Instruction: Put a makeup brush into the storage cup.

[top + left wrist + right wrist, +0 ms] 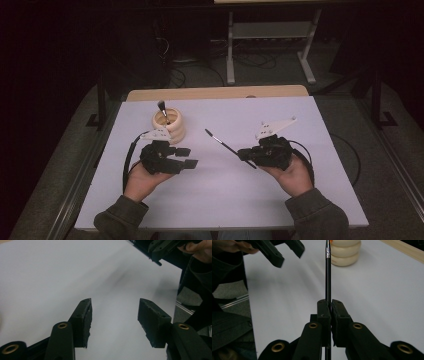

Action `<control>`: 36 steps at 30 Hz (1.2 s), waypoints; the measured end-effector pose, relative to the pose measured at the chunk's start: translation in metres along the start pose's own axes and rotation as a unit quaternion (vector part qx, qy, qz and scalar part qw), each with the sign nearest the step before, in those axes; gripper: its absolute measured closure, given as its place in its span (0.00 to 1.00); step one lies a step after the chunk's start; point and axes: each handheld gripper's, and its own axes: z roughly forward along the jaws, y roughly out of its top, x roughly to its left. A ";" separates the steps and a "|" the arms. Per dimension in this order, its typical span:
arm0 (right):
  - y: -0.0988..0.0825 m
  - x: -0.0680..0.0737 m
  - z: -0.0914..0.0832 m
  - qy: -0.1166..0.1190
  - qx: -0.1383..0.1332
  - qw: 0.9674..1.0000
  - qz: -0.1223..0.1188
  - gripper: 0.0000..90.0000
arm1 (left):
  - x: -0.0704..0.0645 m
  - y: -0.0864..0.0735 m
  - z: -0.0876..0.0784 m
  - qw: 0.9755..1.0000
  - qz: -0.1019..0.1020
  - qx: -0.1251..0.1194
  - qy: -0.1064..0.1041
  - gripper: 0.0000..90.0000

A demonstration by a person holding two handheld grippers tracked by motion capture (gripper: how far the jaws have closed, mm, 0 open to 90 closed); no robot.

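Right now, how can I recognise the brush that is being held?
On the white table, look right of the cream ribbed holder. The thin black brush is clamped in the right hand-held gripper, pointing towards the holder. The other brush stands inside the holder.

A holder (168, 125) stands on the table (220, 200) toward the far left, with one brush (163, 111) in it. The left gripper (186, 157) is just in front of it. To the right, the right gripper (246, 156) grips a second brush (223, 144) (tip slanting toward the holder, well apart).
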 end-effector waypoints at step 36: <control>0.011 0.043 0.054 0.045 -0.001 0.995 -0.091 0.94 | -0.004 0.005 0.001 0.996 -0.001 -0.033 -0.086 0.85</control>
